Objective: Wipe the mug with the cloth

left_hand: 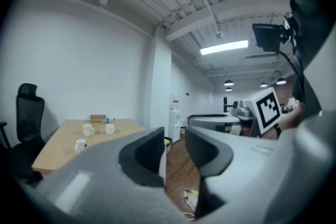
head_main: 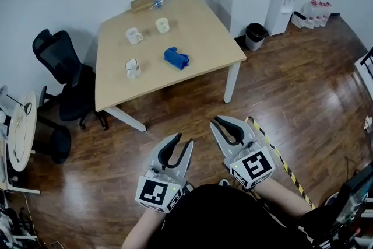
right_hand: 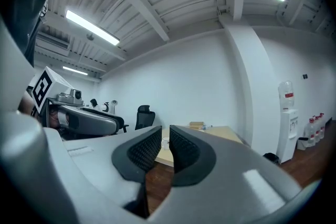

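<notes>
Holding a two-jaw gripper in each hand, a person in a dark top stands on a wood floor (head_main: 291, 84), well short of the table (head_main: 198, 20) where the work waits. The left gripper (head_main: 185, 139) is low, close to the body, its jaws clearly apart with nothing between them; its own view (left_hand: 175, 136) shows only floor in the gap. The right gripper (head_main: 217, 121) is just beside it and a little further forward. Its jaws are drawn almost together, leaving a narrow slit (right_hand: 166, 136), and they hold nothing. A strip of yellow-and-black tape (head_main: 280, 160) runs across the boards to the right of the grippers.

Beyond them is the light wooden table on white legs. The nearest mug (head_main: 133, 68), white with a dark rim, stands upright near the table's front left edge. The blue cloth (head_main: 176, 58) lies crumpled to its right, near the middle of the tabletop, touching no mug. Further back stand a white mug (head_main: 133, 35) and, to its right, a cream mug (head_main: 162, 25), both upright and apart from each other. At the far edge lie a brown box (head_main: 141, 3) and, just beside it, a plastic bottle (head_main: 160, 3).

A black office chair (head_main: 64, 67) stands at the table's left side. Past the right corner, a black bin (head_main: 254, 36) stands by the wall, next to a white water dispenser (head_main: 284, 0).
</notes>
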The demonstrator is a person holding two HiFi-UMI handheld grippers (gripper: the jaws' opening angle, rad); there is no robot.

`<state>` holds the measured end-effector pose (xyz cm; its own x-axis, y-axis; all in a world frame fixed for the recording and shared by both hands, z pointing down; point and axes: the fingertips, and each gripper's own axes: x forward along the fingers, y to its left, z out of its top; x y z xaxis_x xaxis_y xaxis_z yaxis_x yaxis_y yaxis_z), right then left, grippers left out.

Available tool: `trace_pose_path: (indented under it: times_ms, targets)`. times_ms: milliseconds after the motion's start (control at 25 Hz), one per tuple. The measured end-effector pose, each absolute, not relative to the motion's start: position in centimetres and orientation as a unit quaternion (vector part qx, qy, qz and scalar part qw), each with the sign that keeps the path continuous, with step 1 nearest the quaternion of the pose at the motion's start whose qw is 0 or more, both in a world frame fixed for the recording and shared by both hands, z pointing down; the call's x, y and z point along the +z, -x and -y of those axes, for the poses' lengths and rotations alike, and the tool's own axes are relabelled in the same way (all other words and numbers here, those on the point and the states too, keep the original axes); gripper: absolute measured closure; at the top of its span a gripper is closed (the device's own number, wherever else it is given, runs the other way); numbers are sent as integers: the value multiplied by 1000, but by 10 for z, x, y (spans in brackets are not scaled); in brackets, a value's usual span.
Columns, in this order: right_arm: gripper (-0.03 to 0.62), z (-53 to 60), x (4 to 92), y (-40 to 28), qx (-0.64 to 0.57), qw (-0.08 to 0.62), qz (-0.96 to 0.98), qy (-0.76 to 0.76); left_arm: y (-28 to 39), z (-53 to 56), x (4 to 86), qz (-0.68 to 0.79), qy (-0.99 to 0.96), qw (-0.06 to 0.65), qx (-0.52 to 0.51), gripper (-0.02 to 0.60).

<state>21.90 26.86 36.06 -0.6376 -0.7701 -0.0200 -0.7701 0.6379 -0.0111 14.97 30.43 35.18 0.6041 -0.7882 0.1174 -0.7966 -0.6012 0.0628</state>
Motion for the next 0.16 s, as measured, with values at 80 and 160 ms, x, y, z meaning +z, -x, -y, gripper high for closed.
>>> trace_pose_path:
  times_ms: [80,160]
  targets:
    - [545,-268,358,-208,2,7,-906,424,-140,-302,350,442,-895,57,33,459]
    - [545,-267,357,-197,6,2,-907,422,-129,-299,348,442,-895,58,27,459]
